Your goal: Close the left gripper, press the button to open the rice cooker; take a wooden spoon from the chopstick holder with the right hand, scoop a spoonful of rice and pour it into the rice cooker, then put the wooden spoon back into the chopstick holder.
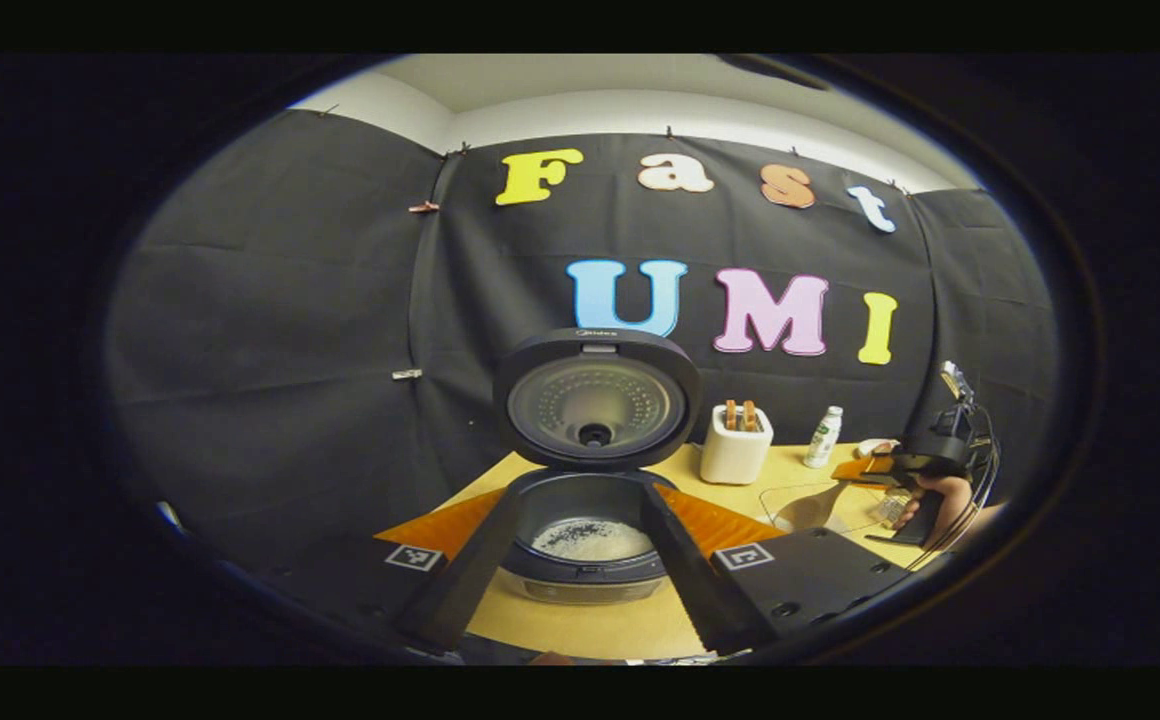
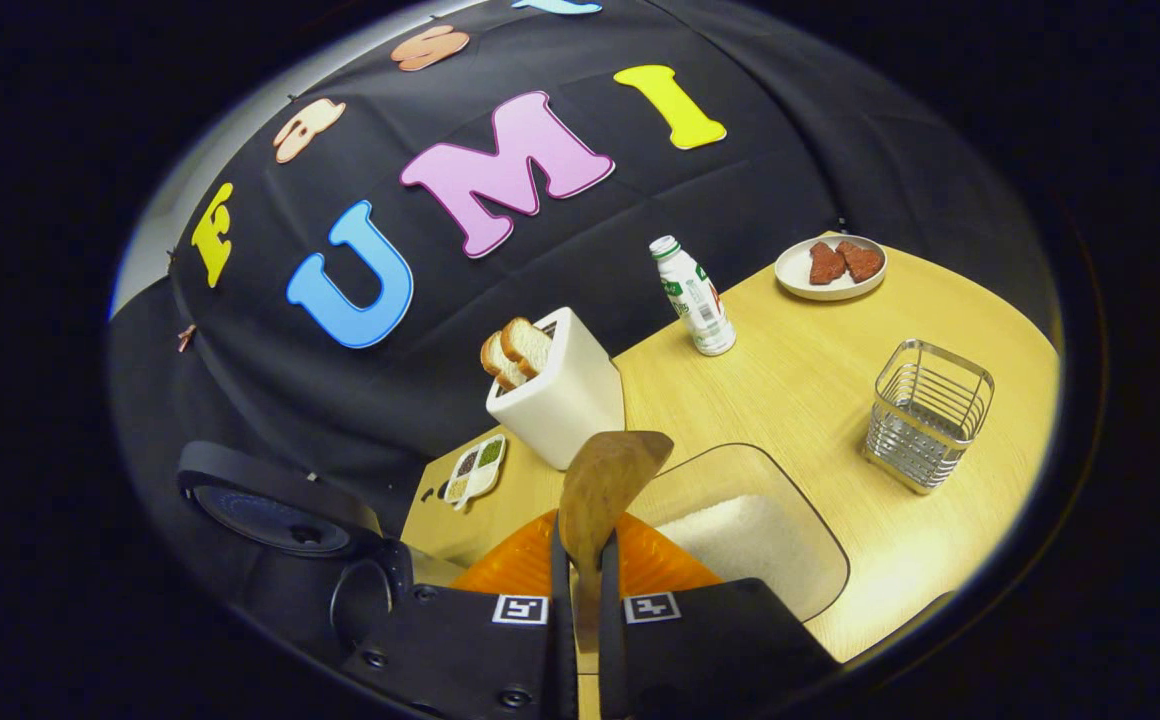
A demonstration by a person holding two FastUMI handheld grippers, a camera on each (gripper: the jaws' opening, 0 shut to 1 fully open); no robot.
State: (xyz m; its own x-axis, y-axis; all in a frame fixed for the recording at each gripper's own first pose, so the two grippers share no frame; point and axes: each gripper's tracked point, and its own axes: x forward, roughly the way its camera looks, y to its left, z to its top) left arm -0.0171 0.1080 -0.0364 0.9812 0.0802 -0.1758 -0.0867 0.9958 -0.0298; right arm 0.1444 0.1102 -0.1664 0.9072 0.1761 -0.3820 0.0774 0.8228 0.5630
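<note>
**Spoon clamped, cooker open**

Right tongs [image 2: 580,590] clamped on wooden spoon [image 2: 605,480], bowl up, above clear rice container [image 2: 750,540]. Left tongs [image 1: 585,570] spread apart, framing open rice cooker [image 1: 590,540] with rice inside, lid upright. Wire chopstick holder [image 2: 928,415] standing on tabletop [image 2: 800,390], near toaster [image 2: 560,395] and bottle [image 2: 695,297].

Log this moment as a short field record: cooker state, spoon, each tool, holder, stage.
rice cooker: lid up, some rice in the pot
wooden spoon: held by its handle, bowl looks empty
right tool: shut on the spoon, beside the clear rice container
left tool: fingers apart, in front of the cooker
chopstick holder: wire basket, nothing in it
stage: spoon out, not yet returned
</note>
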